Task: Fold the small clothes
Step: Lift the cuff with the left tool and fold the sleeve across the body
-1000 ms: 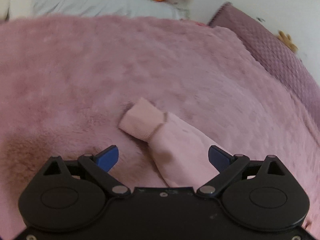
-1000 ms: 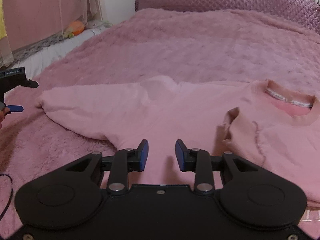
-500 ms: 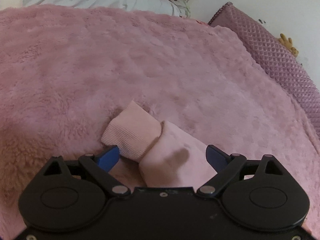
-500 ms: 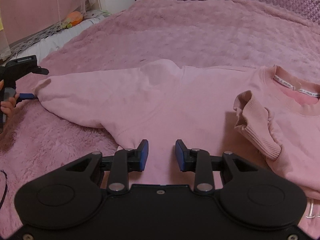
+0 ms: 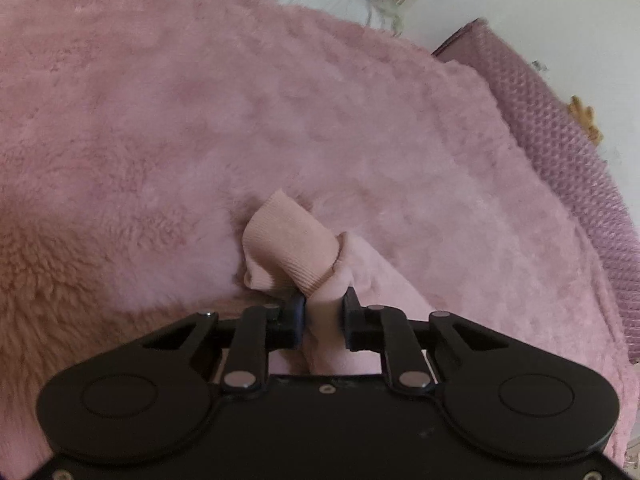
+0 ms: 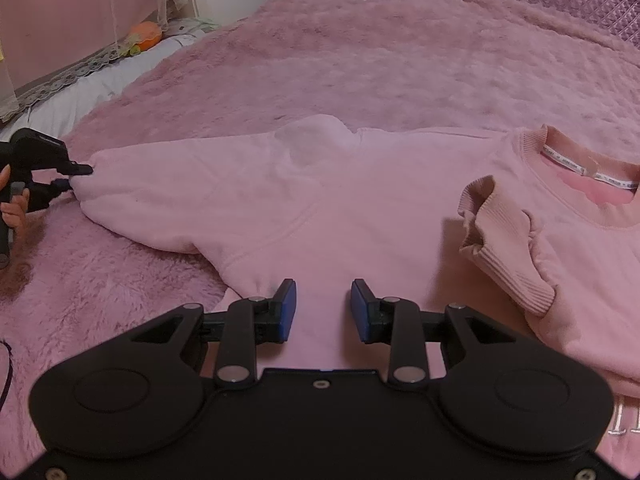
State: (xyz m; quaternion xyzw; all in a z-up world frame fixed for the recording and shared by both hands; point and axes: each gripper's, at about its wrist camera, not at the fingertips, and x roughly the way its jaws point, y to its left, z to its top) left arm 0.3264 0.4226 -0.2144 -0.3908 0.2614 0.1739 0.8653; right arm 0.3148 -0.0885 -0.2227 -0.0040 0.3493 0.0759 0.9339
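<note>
Left tool (image 5: 323, 307) clamped on the sleeve (image 5: 320, 280) just behind its ribbed cuff (image 5: 288, 248), right tool (image 6: 323, 300) narrowly open above the pink sweatshirt (image 6: 320, 200), sweatshirt spread flat on the fluffy pink bed blanket (image 6: 400, 52), other cuff (image 6: 500, 240) folded onto its chest

Pink sweatshirt (image 6: 360, 200) spread flat on fuzzy pink bed (image 6: 400, 52). Right gripper (image 6: 323, 308) parted above it. Left gripper (image 6: 78, 176) pinches far sleeve end.

One sweatshirt (image 6: 360, 200), two grippers, one blanket (image 6: 400, 60).
</note>
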